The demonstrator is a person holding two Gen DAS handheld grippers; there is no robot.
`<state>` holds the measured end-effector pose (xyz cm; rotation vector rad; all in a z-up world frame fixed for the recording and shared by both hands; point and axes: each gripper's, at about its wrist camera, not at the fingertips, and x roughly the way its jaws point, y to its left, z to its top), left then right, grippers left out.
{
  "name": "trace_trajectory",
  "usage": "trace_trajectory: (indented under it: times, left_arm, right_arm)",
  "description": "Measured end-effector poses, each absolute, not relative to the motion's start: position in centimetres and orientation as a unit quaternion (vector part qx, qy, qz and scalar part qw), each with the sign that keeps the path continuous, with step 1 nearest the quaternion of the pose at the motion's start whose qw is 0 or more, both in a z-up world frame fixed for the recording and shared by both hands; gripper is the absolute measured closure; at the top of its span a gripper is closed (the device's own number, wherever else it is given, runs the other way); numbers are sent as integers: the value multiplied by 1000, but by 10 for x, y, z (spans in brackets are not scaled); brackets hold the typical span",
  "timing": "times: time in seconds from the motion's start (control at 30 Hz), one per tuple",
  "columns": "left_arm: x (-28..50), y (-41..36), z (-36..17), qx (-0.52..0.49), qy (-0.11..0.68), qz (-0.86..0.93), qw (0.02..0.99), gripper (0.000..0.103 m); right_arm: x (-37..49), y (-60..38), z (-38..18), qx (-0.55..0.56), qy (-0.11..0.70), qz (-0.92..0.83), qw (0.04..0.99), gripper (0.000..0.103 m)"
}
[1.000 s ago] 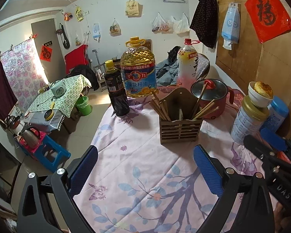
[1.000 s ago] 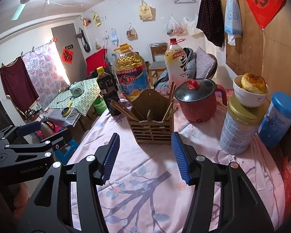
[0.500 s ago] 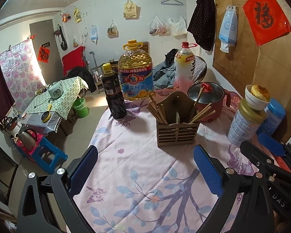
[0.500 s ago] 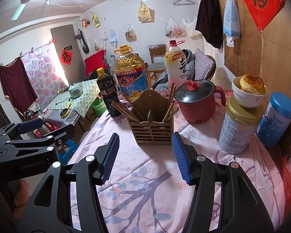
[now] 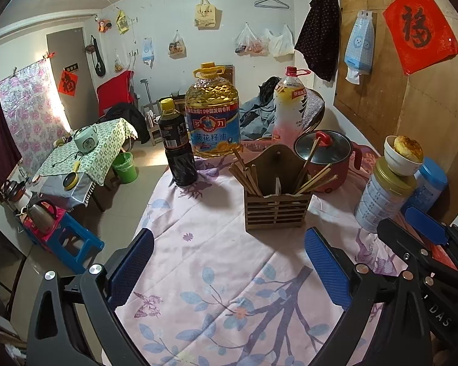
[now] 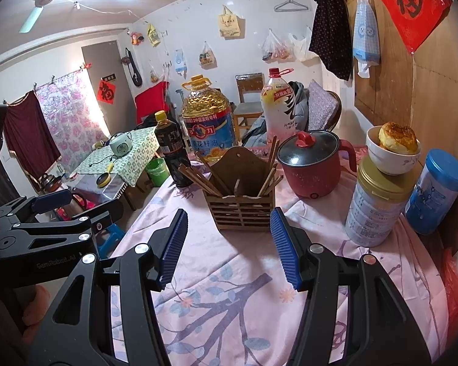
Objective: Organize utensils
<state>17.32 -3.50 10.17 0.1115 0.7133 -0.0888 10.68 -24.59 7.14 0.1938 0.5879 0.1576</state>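
left tongs (image 5: 229,267) hung above the near part of the surface (image 5: 216,274), its blue-padded fingers (image 5: 326,267) spread wide apart with nothing between them. right tongs (image 6: 229,244) hung beside it, likewise parted and empty, though by a narrower gap; each tool showed at the edge of the other's view.

the surface wore a pink floral cloth. on it, beyond both tools and apart from them, stood a slatted wooden utensil holder (image 5: 276,206) with a tall arched back. two bundles of wooden chopsticks (image 5: 244,170) stood in it: one leaned toward the holder's left side, the other (image 5: 316,177) toward its right. a single paler piece (image 5: 278,186) stood near the middle; what it was could not be told.

behind the holder, left to right: a dark sauce bottle (image 5: 177,149) with a yellow cap, a large jug of cooking oil (image 5: 213,113), a pale drink bottle (image 5: 290,106) with a red cap, and a red electric pot (image 6: 314,164) under a glass lid. to the right stood a gold-lidded tin (image 6: 375,204) carrying a white bowl (image 6: 390,158) that held a browned bun (image 6: 397,135); just beside the tin stood a blue-lidded canister (image 6: 436,192).

beyond the surface's left edge lay a floor, a second cloth-covered table (image 5: 91,152), and a green bucket (image 5: 125,167).
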Motion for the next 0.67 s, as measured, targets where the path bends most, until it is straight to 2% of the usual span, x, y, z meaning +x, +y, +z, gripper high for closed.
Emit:
trace_trajectory:
  times: [0.67]
  left_arm:
    - [166, -42, 110, 64, 326, -43, 942, 6]
  right_arm:
    - [109, -251, 76, 102, 283, 71, 951, 47]
